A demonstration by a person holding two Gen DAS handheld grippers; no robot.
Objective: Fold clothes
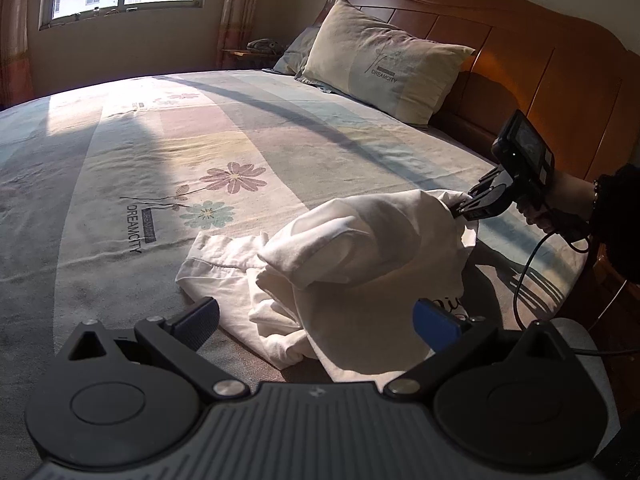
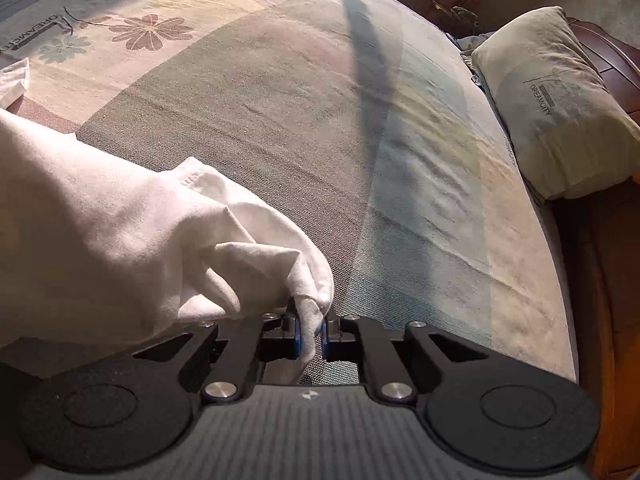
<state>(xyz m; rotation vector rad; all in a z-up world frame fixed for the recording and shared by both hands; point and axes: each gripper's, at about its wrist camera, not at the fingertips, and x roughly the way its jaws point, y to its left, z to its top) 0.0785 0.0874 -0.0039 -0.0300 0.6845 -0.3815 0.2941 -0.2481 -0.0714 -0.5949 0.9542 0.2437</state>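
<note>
While your right claw [image 2: 311, 334] pinches a white T-shirt [image 1: 360, 256] edge, you're mid-spread. Your left claw [image 1: 316, 320] gapes empty just short of the shirt; next, grab the opposite edge.

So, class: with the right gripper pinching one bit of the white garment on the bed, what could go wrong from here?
1. The right gripper pinches only a small bunch of the white garment, so the cloth could slip out when pulled.
2. The garment is still crumpled in a heap; dragging it may tangle it rather than spread it.
3. The left gripper is open, holding nothing, so nothing anchors the other side.
</note>
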